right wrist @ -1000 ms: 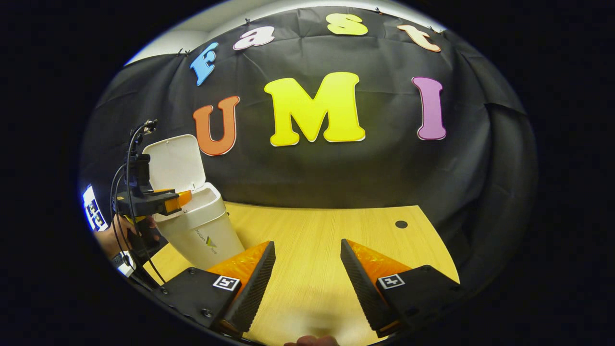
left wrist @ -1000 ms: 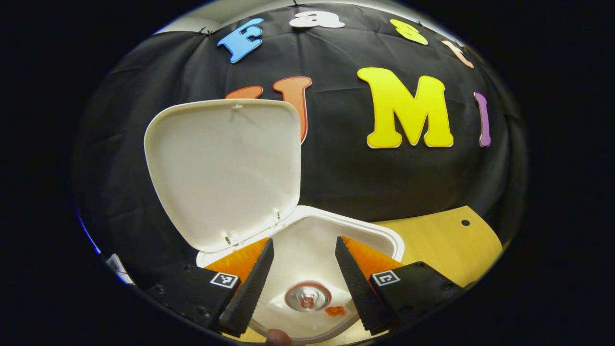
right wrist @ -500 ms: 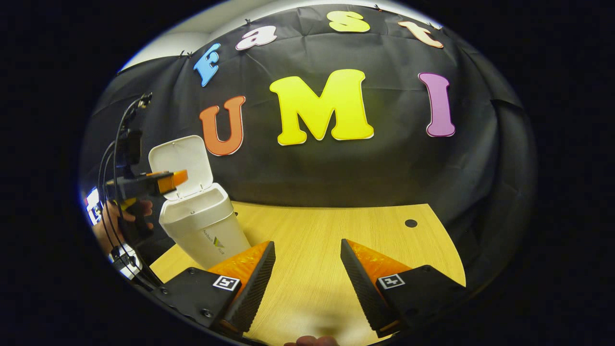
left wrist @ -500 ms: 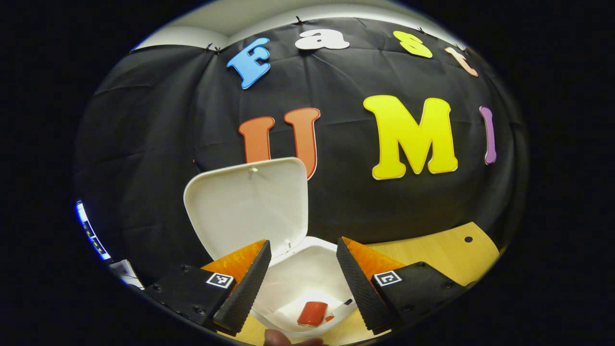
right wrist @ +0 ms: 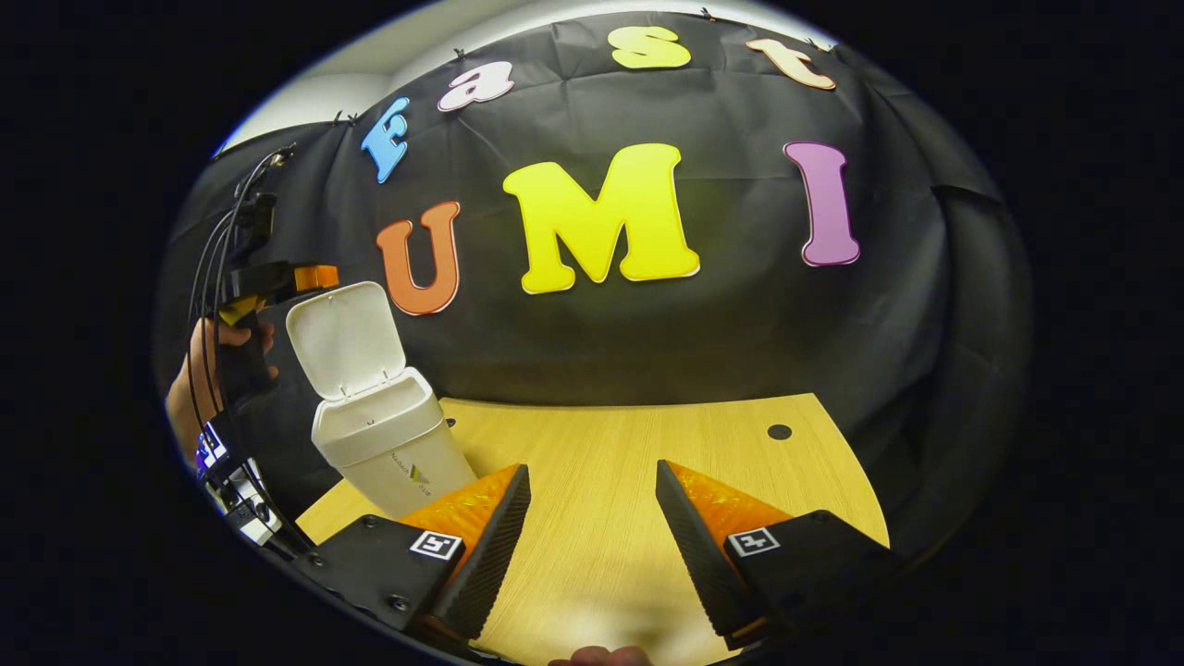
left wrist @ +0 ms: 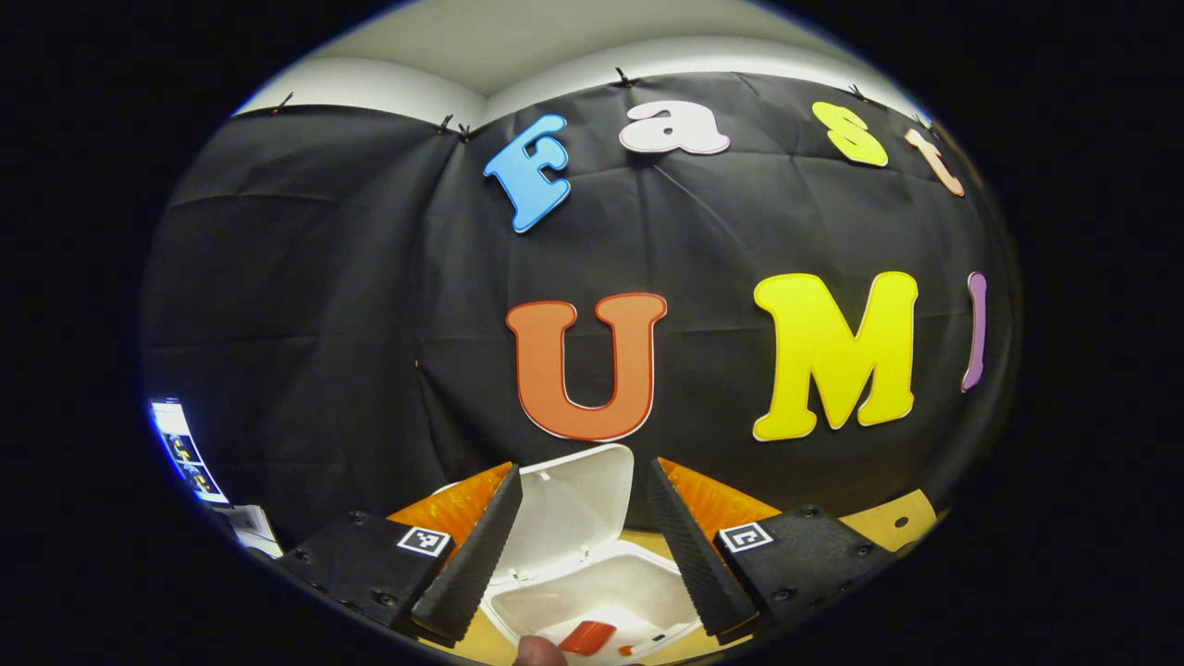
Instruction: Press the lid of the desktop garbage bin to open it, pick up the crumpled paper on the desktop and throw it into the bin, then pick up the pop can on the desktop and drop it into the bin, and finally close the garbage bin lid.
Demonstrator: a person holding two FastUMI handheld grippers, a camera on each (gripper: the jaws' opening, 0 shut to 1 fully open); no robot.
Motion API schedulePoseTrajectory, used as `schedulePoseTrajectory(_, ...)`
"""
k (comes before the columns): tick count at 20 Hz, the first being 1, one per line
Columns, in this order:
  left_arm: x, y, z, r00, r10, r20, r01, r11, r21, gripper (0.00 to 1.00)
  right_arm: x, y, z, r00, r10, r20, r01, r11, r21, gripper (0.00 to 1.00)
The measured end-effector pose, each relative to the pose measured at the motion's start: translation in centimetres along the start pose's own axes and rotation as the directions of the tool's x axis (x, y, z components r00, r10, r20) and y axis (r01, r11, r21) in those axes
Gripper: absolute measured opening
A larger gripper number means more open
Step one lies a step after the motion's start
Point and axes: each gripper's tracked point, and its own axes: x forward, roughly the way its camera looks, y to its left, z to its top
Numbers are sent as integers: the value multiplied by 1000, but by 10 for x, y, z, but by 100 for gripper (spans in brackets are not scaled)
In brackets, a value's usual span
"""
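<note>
White garbage bin on desk, lid upright, red pop can inside. Left gripper and right gripper spread, empty.

Bin front, left of right gripper: small logo, text too tiny to read

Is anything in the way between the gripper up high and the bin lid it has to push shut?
Nothing visible blocks it. The left gripper hangs open just above the top edge of the raised lid, with only air between them. The pop can lies inside the bin, below the rim, clear of the lid's path.
</note>
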Motion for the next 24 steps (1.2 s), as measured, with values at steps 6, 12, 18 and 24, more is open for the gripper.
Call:
schedulePoseTrajectory(6,40,37,12,985,160,-70,-162,986,-36,89,-7,12,21,1000,16,14,-17,1000,15,88)
schedulePoseTrajectory(12,69,49,-17,929,291,-229,-312,948,-62,89,-18,25,52,997,45,65,-43,999,-27,88)
schedulePoseTrajectory(18,78,46,-44,880,348,-324,-387,920,-64,89,-22,8,57,997,4,75,0,999,-54,88)
schedulePoseTrajectory(24,71,46,-49,855,378,-355,-421,906,-50,87,-25,-3,60,997,-10,81,14,999,-46,88)
